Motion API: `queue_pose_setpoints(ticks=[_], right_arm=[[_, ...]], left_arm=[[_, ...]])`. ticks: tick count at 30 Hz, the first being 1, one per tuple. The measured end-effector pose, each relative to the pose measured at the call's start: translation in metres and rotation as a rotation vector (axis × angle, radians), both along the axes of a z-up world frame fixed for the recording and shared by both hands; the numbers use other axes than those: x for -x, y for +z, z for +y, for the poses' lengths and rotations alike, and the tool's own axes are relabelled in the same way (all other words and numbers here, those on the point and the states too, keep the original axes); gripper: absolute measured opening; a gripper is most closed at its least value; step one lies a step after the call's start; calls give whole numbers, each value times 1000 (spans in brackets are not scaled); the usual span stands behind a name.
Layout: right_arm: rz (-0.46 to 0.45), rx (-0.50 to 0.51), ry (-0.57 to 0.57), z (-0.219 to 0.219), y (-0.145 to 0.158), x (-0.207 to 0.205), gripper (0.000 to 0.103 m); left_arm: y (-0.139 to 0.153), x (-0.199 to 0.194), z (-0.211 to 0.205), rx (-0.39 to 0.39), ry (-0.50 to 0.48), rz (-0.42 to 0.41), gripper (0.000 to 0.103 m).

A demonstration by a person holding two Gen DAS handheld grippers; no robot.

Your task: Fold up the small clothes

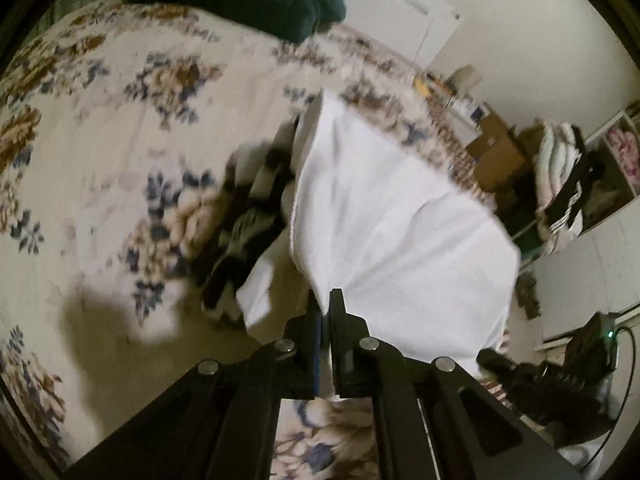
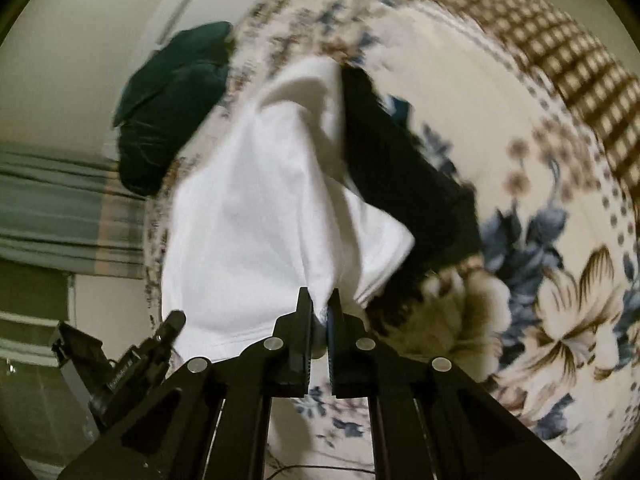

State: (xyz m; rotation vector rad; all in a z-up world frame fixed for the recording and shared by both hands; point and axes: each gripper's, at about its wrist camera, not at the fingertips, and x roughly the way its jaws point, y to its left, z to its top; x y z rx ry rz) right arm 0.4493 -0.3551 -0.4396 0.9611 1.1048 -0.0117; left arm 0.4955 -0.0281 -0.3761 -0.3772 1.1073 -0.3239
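White garment (image 1: pixel 392 216) held above the floral bed (image 1: pixel 120 120), pinched at one edge by the left claw (image 1: pixel 326 304) and right claw (image 2: pixel 320 304); for a square fold, keep both pinched corners level and taut while lowering.

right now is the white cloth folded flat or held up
Held up, not folded: the white cloth hangs bunched from the left claw and right claw, above the flowered bedspread.

White garment (image 1: pixel 392 224), plain, creased, lifted above floral bedspread, pinched at two edge points, hanging spread
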Motion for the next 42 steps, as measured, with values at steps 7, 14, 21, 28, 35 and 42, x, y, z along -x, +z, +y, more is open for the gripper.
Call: queue_pose_setpoints(ticks=[7,14,21,28,35,42], right_arm=[[76,66,30,5,-34,-13,9],[93,424,85,25,8,-12,93],[50,740,104,48,72,6,102],[-18,834,85,72,162,47,102],[-86,860,75,105,264,125,102],[-179,877,56,142,364,213,102]], left_arm=[[-14,-5,-11,-71,-24,30,7],[28,17,-18,-304,-5,-89,98],[72,44,-20,-403,-39,-122,98],[142,86,-15,-448,-58,-165,98],[230,148,-3,-439,-65,-227,98],[310,211,8,-413,-74,-314,98]])
